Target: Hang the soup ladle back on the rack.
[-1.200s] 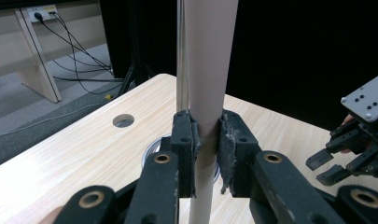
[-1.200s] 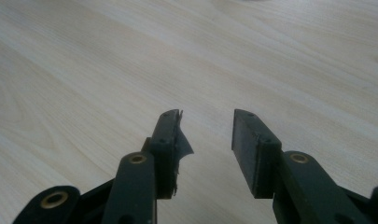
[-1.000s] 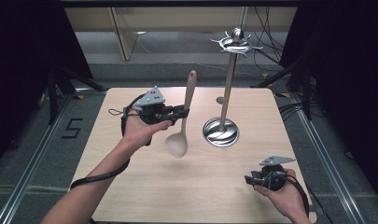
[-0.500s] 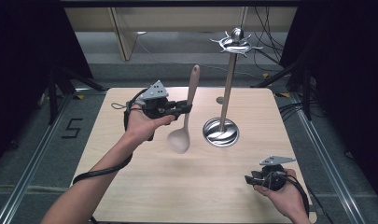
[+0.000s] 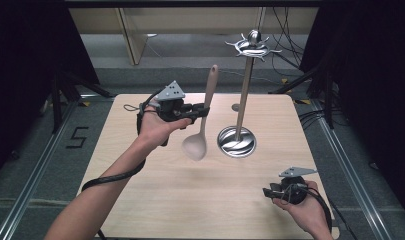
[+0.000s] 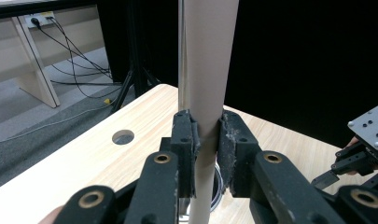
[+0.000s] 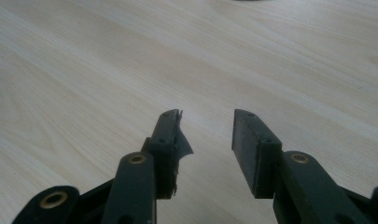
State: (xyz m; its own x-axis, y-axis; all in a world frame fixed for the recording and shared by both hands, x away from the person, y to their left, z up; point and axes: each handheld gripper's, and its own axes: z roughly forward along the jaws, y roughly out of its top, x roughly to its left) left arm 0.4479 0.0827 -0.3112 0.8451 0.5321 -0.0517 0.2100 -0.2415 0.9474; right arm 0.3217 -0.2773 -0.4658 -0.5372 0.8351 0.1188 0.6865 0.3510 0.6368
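A beige spoon (image 5: pixel 204 117) hangs upright above the table, bowl down and handle up, with my left gripper (image 5: pixel 203 111) shut on its handle. In the left gripper view both pads press the spoon's handle (image 6: pixel 210 70), and my left gripper (image 6: pixel 206 154) points toward the far side of the table. Just right of the spoon stands a metal utensil rack (image 5: pixel 243 90) with a round base and hooked arms at its top. My right gripper (image 5: pixel 266 191) rests low at the table's near right, open with nothing between its jaws; the right gripper (image 7: pixel 205 133) faces bare wood.
The wooden table (image 5: pixel 155 200) has a small round hole (image 5: pixel 235 107) behind the rack's pole. Black curtains flank both sides. Cables (image 5: pixel 290 60) lie on the floor beyond the table's far edge. A light wooden frame (image 5: pixel 130 35) stands at the back.
My left hand has lifted the spoon a little and carried it slightly right, toward the rack. The right hand has stayed where it was.
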